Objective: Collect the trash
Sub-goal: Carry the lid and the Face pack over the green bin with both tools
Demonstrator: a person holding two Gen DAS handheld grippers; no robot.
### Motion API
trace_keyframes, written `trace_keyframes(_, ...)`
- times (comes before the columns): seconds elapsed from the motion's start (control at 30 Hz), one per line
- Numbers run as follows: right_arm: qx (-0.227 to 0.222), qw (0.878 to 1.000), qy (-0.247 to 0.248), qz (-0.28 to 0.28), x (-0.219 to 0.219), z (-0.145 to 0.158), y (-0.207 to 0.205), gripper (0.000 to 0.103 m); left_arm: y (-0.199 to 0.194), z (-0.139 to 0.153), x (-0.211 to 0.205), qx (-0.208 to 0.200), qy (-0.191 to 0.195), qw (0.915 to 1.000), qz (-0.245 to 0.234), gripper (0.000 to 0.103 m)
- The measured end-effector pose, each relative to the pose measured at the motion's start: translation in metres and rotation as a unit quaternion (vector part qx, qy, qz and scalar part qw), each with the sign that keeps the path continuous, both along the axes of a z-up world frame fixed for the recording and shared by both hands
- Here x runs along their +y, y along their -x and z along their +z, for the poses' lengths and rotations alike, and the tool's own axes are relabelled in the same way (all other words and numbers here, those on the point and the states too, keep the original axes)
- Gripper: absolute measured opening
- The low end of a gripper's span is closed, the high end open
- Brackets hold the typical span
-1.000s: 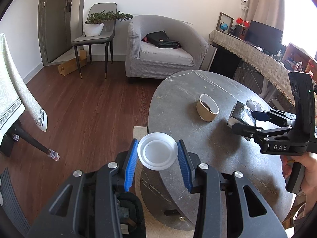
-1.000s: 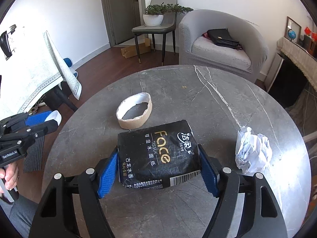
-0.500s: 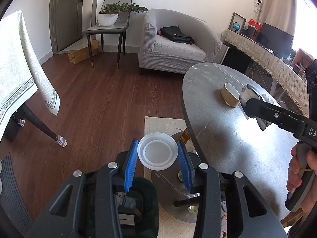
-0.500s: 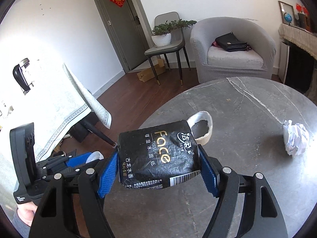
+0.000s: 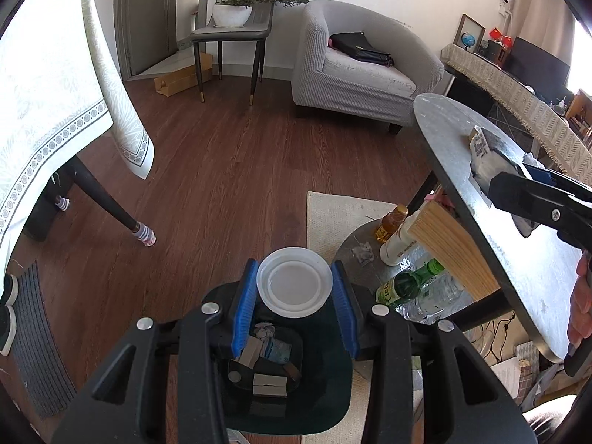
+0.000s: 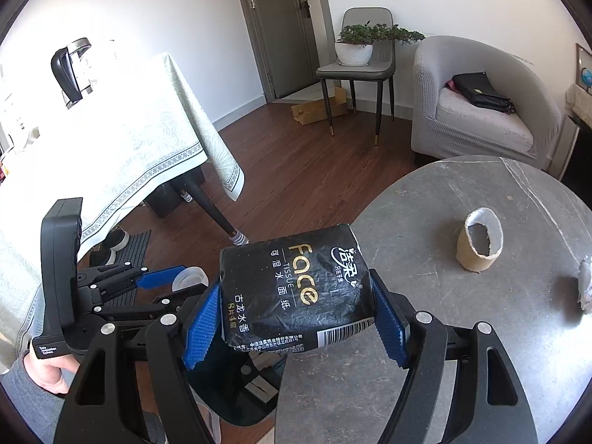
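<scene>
My left gripper (image 5: 295,294) is shut on a white plastic lid (image 5: 295,283), held right above a dark green trash bin (image 5: 322,377) that holds paper scraps. My right gripper (image 6: 294,314) is shut on a black tissue pack (image 6: 292,288) marked "Face", raised over the left edge of the grey round table (image 6: 499,318). In the right wrist view the left gripper (image 6: 170,285) with the lid sits low at the left, and the bin (image 6: 236,388) shows below the pack. A cardboard ring (image 6: 479,240) and a crumpled paper (image 6: 584,285) lie on the table.
Bottles (image 5: 403,285) and a wooden board (image 5: 451,240) stand on the table's lower shelf beside the bin. A cloth-covered table (image 5: 55,85) is at the left, with a grey armchair (image 5: 362,70) and a chair with a plant (image 5: 236,26) at the back.
Both grippers have swung left off the table toward the floor. The bin has come into view under the lid. The tissue pack has moved from the table's middle to its left edge.
</scene>
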State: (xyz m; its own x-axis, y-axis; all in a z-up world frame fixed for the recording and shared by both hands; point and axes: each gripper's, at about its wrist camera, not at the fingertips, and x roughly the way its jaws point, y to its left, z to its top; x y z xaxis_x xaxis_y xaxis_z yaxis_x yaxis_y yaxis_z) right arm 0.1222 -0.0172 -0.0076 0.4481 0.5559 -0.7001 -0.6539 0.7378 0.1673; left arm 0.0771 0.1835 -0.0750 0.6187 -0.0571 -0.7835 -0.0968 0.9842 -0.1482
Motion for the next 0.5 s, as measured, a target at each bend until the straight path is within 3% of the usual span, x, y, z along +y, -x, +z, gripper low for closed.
trace_keyframes(0.23, 0.004, 0.999, 0.017, 0.031, 0.036, -0.011, 0.014, 0.075, 0.007, -0.042, 0.027, 0.053, 0.029, 0.9978, 0.028, 0.042)
trace_keyframes(0.5, 0.021, 0.998, 0.032, 0.050, 0.068, -0.034, 0.018, 0.075, 0.014, -0.079, 0.038, 0.100, 0.022, 0.9942, 0.032, 0.042)
